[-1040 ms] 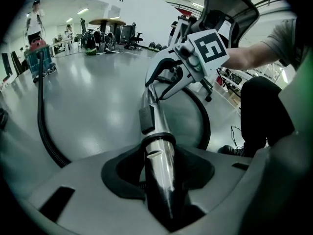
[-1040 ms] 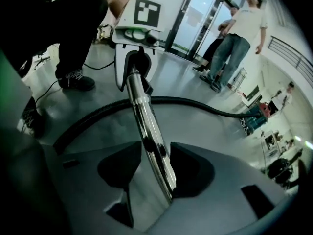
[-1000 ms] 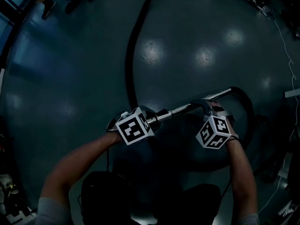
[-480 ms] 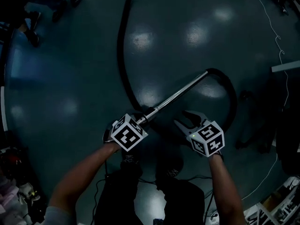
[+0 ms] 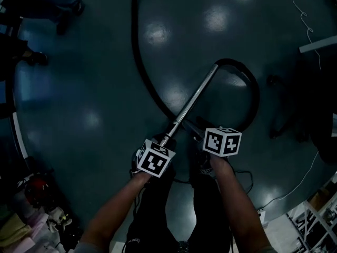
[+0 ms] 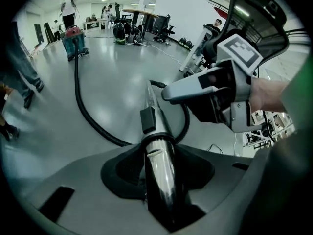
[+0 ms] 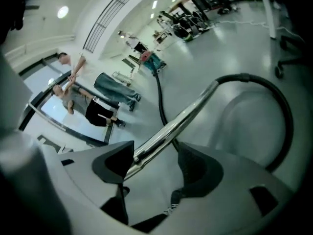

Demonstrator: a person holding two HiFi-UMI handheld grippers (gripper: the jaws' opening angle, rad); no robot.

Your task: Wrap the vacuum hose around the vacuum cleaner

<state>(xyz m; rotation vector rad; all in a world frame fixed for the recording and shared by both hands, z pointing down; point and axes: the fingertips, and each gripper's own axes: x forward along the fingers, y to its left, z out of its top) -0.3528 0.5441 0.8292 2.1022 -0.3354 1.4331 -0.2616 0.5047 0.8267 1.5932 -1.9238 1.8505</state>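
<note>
A shiny metal wand [image 5: 195, 96] slants over the grey floor, and its far end joins the black hose [image 5: 256, 96]. The hose loops right, then runs away [image 5: 138, 51] to the teal vacuum cleaner [image 6: 73, 37], which also shows far off in the right gripper view [image 7: 151, 60]. My left gripper [image 5: 160, 142] is shut on the wand's lower end [image 6: 159, 180]. My right gripper [image 5: 199, 132] hovers beside it [image 6: 215, 92]. Its jaws [image 7: 151, 170] have just been opening. The wand [image 7: 171, 124] crosses by one pad and the other pad stands clear.
People stand at the upper left [image 5: 63, 7] and by a glass wall [image 7: 73, 92]. A chair base [image 5: 279, 125] and a thin white cable [image 5: 300, 175] lie at the right. Shelves and clutter fill the lower corners [image 5: 31, 215]. Desks and chairs stand far back [image 6: 142, 26].
Both hands have risen and the wand has swung from nearly level across the view to steeply slanted. My right gripper has let go of the wand and rolled over beside it.
</note>
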